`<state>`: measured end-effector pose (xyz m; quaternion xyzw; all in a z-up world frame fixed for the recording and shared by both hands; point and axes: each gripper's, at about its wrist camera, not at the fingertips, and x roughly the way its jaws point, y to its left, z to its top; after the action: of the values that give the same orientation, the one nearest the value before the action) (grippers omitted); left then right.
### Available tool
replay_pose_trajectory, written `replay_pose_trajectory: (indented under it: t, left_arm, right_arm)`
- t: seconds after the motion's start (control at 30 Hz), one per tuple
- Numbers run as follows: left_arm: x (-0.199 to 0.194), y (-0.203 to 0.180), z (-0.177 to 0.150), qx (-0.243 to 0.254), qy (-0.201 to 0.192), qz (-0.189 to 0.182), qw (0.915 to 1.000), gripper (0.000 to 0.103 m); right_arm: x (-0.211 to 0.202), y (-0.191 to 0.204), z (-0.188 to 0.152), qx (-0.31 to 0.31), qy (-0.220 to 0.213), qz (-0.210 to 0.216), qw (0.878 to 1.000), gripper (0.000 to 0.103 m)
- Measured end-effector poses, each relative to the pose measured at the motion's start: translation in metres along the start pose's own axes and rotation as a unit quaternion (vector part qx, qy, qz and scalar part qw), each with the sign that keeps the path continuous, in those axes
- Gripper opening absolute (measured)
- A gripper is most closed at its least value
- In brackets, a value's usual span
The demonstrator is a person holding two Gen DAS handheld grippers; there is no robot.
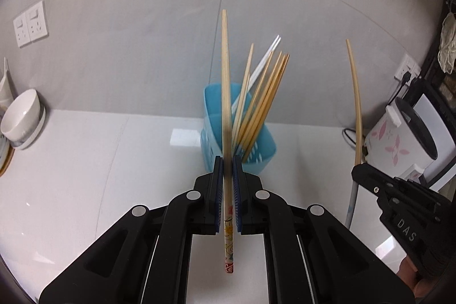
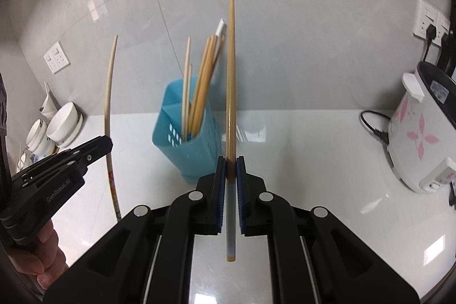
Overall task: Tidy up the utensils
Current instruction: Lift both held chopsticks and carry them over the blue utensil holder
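A blue plastic utensil holder (image 1: pixel 256 144) stands on the white counter and holds several bamboo chopsticks (image 1: pixel 262 99) and white ones. My left gripper (image 1: pixel 228 161) is shut on a bamboo chopstick with a patterned end (image 1: pixel 226 76), held upright just in front of the holder. My right gripper (image 2: pixel 230 161) is shut on a bamboo chopstick with a grey ribbed end (image 2: pixel 231 70), upright to the right of the holder (image 2: pixel 193 138). Each gripper shows in the other's view, the right (image 1: pixel 359 170) and the left (image 2: pixel 105 144), with its chopstick.
White bowls and cups (image 1: pixel 22 118) sit at the far left of the counter. A white rice cooker with pink flowers (image 2: pixel 419 133) and its black cord stand at the right. Tiled wall with sockets (image 1: pixel 30 23) lies behind.
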<state>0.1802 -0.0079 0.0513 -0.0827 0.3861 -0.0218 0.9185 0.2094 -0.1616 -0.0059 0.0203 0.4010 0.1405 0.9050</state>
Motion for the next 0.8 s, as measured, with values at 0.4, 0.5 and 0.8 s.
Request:
replay_pose_trajectory:
  t: [0.4,0.5,0.8]
  left_arm:
    - [-0.002,0.001,0.050,0.004,-0.079,-0.039,0.9961,0.006]
    - [0.003,0.001,0.059,0.008,-0.105,-0.052,0.9931,0.006]
    - [0.036,0.000,0.063,0.024,-0.144,-0.078,0.9863,0.006]
  right_arm:
    - [0.004,0.010,0.039,0.000,-0.057,0.026,0.998,0.007]
    - [0.009,0.011,0.046,0.001,-0.062,0.026,0.998,0.007]
    - [0.029,0.014,0.054,0.006,-0.065,0.025,0.998,0.007]
